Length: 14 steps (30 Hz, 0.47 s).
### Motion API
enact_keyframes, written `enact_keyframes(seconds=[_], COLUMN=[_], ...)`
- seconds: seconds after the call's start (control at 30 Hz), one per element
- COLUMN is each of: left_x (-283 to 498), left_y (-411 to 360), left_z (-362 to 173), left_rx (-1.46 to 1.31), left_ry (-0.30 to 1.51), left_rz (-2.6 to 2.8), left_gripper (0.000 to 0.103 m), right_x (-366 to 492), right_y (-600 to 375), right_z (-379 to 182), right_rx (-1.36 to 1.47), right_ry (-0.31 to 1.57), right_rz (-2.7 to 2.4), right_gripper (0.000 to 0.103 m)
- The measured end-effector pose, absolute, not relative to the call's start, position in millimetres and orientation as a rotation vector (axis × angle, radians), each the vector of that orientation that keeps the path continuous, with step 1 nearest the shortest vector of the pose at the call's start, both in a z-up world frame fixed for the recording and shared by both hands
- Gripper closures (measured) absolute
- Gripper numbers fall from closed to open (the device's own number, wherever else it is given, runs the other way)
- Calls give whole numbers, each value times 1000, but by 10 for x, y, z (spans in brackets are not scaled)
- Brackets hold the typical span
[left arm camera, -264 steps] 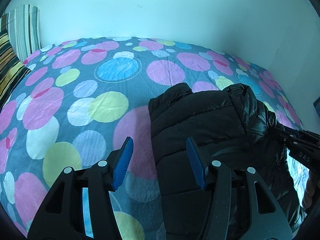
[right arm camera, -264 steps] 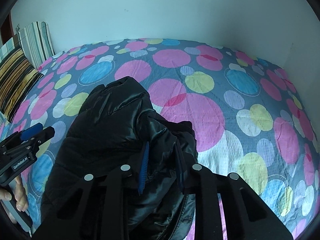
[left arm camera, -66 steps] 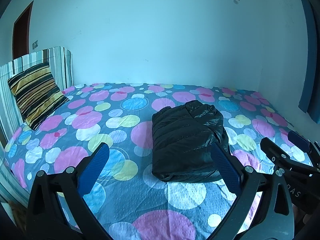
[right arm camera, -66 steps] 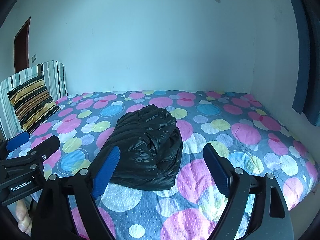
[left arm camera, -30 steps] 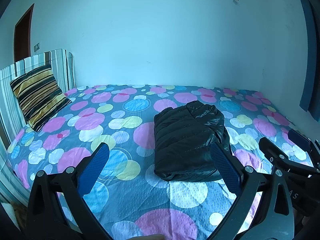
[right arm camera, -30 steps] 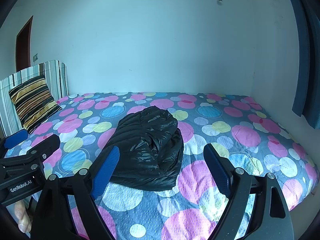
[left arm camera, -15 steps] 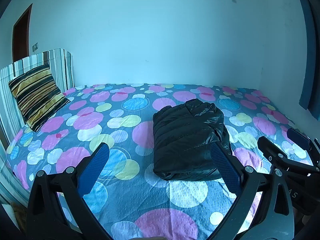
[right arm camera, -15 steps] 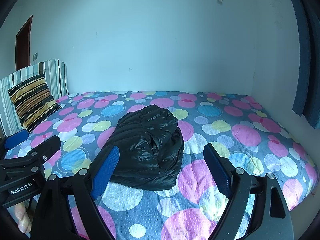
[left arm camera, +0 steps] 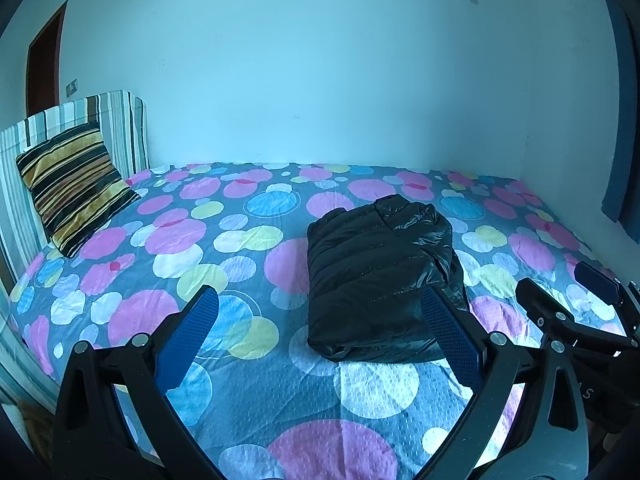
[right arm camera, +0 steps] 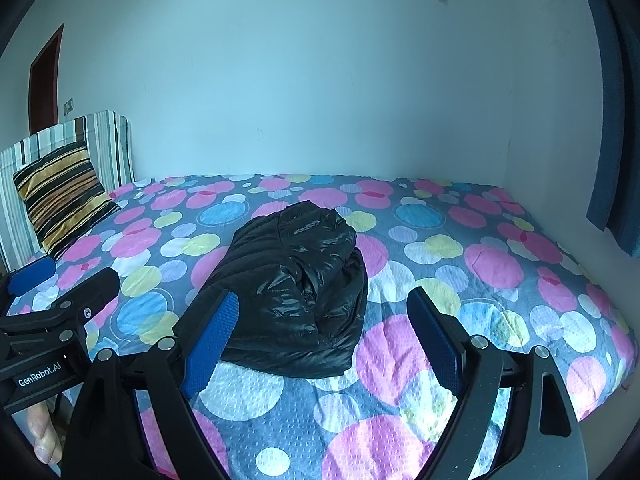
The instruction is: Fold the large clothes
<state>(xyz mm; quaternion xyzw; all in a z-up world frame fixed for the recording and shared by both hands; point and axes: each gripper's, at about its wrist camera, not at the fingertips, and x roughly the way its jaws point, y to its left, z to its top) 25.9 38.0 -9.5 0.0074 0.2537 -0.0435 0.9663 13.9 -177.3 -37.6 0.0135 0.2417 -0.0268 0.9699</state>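
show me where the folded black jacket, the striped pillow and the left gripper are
folded black jacket (left arm camera: 376, 276), left wrist view, middle of its quilted top
striped pillow (left arm camera: 74, 186), left wrist view, centre of its striped face
left gripper (left arm camera: 320, 320), left wrist view, midway between its blue fingertips

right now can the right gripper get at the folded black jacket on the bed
Probably yes. The right gripper stands open with nothing between its fingers, and the black jacket lies in the open on the bed just ahead. Only bare sheet lies between; it would need to move forward.
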Motion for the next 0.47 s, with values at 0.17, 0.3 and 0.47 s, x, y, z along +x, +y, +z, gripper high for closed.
enact_keyframes(seconds=[0.17,0.3,0.47], left_x=[343,427,640], left_y=[418,444,470], left_z=[-130,-161,-317], left_rx=[1,-2,17], left_ry=[524,520,568], left_rz=[-82,-68,-67], left_gripper=[2,2,2], right_x=[189,235,326], right_y=[-1789,-1808,-1871], right_z=[-423,-458,-518], right_rx=[26,25,27], right_ry=[502,514,530], right_rz=[-54,-57,-68], right_gripper=[18,18,18])
